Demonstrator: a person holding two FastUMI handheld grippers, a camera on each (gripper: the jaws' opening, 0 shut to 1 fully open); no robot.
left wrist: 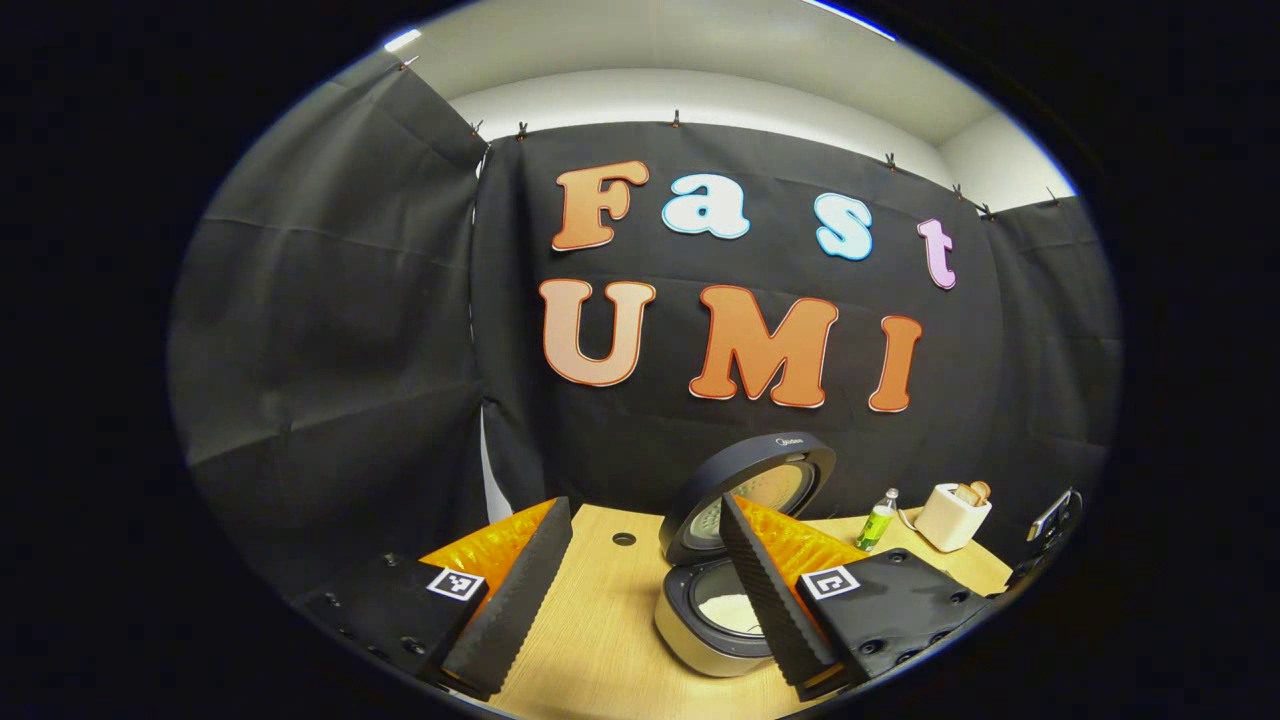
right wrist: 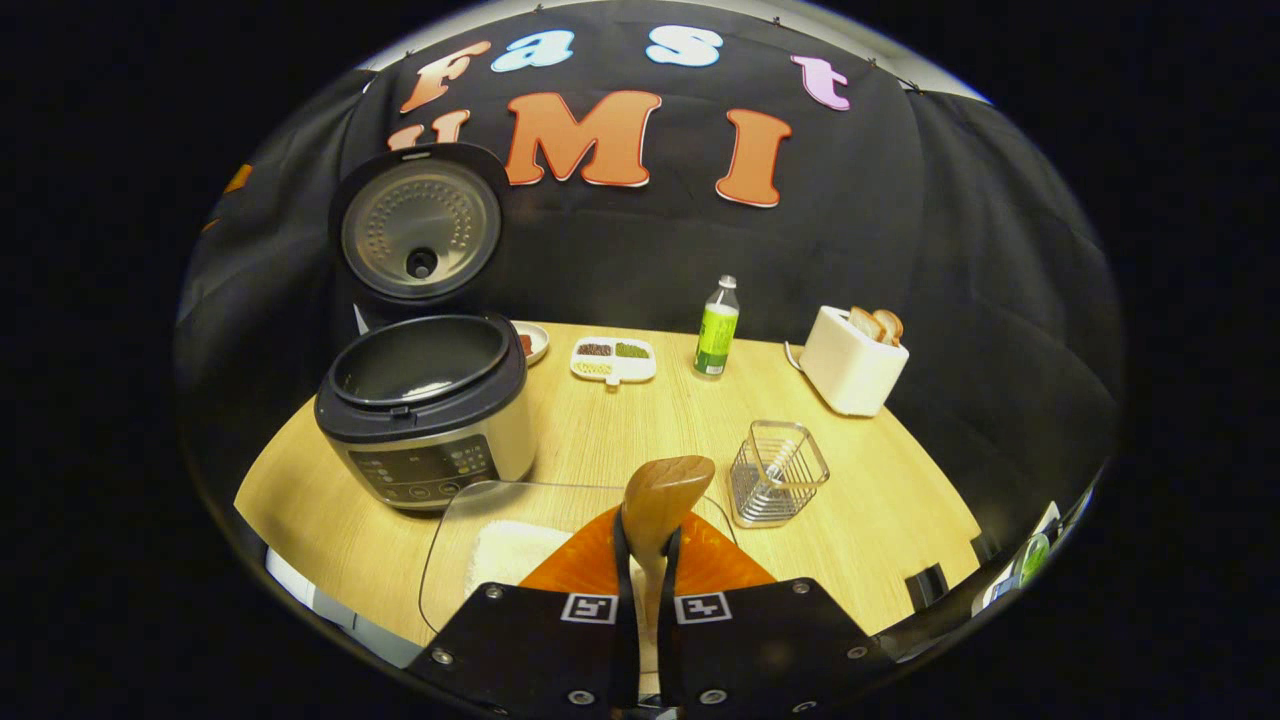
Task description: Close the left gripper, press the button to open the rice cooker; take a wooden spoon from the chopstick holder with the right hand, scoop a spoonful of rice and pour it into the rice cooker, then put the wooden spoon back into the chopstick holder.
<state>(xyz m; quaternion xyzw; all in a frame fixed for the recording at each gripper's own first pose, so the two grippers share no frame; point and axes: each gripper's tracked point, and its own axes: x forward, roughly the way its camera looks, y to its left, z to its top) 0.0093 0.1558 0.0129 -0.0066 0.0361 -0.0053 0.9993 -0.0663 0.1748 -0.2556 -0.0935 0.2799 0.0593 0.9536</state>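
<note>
Pale wood worktop (left wrist: 600,620) under black cloth walls. Left gripper view: left tongs (left wrist: 645,590) wide apart, empty; open rice cooker (left wrist: 715,600) just beyond.

Right gripper view: right tongs (right wrist: 645,560) clamp the wooden spoon (right wrist: 662,495) above a clear rice container (right wrist: 470,540); chopstick holder (right wrist: 778,472) ahead-right, cooker ahead-left.

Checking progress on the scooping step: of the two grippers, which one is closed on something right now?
The right gripper: both fingers pinch the wooden spoon over the glass rice dish. The left gripper is open and empty.
</note>
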